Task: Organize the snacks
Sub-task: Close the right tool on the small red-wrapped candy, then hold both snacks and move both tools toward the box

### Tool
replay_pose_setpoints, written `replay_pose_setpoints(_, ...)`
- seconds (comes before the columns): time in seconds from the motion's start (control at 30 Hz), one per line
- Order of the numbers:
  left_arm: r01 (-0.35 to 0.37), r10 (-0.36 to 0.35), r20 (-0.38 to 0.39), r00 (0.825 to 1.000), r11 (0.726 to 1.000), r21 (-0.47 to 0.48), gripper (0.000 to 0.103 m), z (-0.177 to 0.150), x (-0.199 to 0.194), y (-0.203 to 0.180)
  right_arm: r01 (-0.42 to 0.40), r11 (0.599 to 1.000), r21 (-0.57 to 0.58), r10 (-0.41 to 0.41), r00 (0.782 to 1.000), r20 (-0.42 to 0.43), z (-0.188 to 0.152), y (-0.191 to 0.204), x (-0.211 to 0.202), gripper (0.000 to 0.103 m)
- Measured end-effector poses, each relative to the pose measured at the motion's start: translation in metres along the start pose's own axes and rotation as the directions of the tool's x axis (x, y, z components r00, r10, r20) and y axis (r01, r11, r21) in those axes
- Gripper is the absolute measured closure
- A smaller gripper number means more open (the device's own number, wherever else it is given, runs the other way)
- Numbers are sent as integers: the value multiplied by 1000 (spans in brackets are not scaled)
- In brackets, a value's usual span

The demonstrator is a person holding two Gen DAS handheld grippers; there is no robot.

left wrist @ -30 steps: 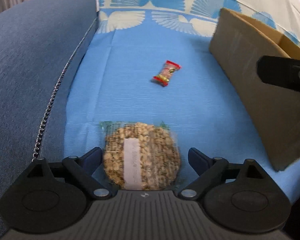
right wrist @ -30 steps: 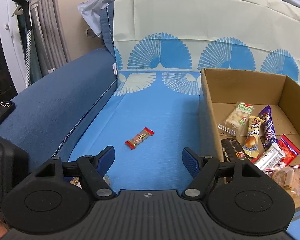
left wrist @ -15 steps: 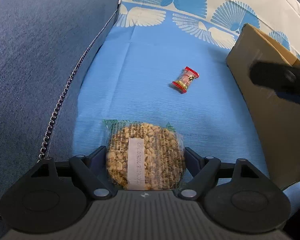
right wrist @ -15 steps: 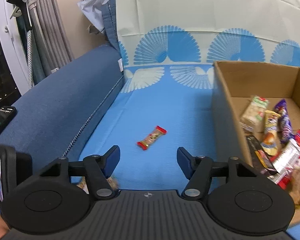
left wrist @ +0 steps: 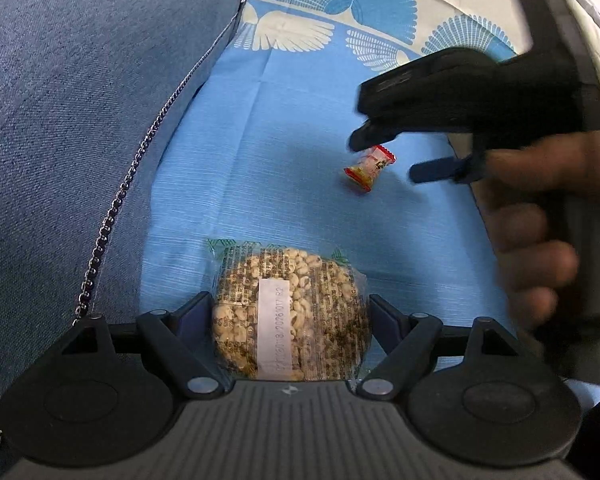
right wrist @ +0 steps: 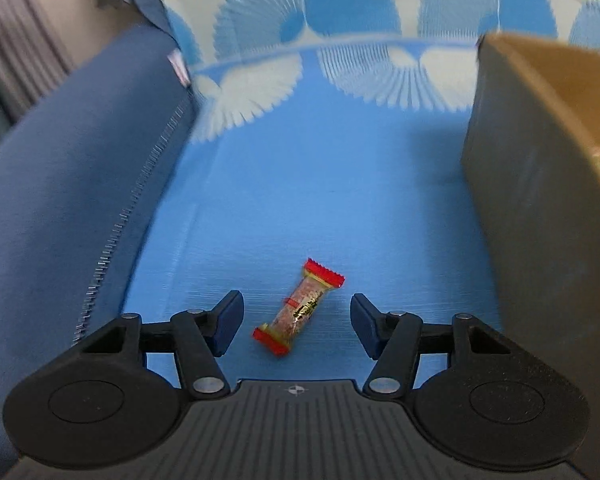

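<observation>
At the far left, a dark blue woven armrest (left wrist: 80, 128) is seen, its seam edged with a silver chain-like trim (left wrist: 116, 208). Beside it, a smooth sky-blue seat cover (left wrist: 284, 184) printed with white and blue fan shapes is spread over the sofa.

A round peanut cake (left wrist: 290, 312), lumpy and sealed in clear crinkled film with a white date label, is lain flat on the cover at the near edge. It is flanked by the left tool (left wrist: 290, 320), whose blue pads appear pressed against both of its sides after a slight closing; a firm clamp cannot be fully confirmed, as the contact lines are hidden by the wrapper.

Further right, a small candy (right wrist: 300, 306), cylindrical with red crimped ends and a gold band, is lain diagonally on open fabric. It is framed by the right tool (right wrist: 296, 324), whose jaws have just been closing but are held apart, with clear gaps left on either side of the candy. In the left view this tool (left wrist: 384, 156) and the gripping hand (left wrist: 540, 232) are blurred.

At the right, a brown cardboard box (right wrist: 540, 208) is stood with a plain matte wall; its contents are cut off and smeared.
</observation>
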State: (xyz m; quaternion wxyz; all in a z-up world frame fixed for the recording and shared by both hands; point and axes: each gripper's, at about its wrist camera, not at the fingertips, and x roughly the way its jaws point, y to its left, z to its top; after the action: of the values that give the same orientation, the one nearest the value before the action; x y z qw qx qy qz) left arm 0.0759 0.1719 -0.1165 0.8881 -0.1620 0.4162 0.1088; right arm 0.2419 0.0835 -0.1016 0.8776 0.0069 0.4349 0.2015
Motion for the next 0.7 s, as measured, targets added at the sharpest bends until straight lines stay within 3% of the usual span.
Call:
replay_pose_setpoints(0.1, 5, -5, 1, 1000, 1000, -3, 17, -1, -1, 1, 18, 1000, 20, -17, 998, -55, 1, 1, 23, 40)
replay_pose_setpoints(0.27, 10, -10, 1, 1000, 1000, -5, 17, -2, -2, 2, 71, 995, -76, -73, 997, -27, -3, 17, 30, 38)
replay_pose_setpoints(0.33, 10, -10, 2, 1000, 1000, -4, 17, -2, -2, 2, 107, 986, -124, -109, 994, -9, -6, 22, 31, 54)
replay_pose_setpoints(0.4, 10, -10, 2, 1000, 1000, -4, 17, -2, -2, 2, 127, 974, -185, -126, 992, 17, -7, 25, 30, 84)
replay_pose_setpoints(0.7, -5, 5, 4, 1000, 1000, 13, 18, -2, 1, -1, 90, 968, -236, -80, 996, 49, -12, 11, -5, 86)
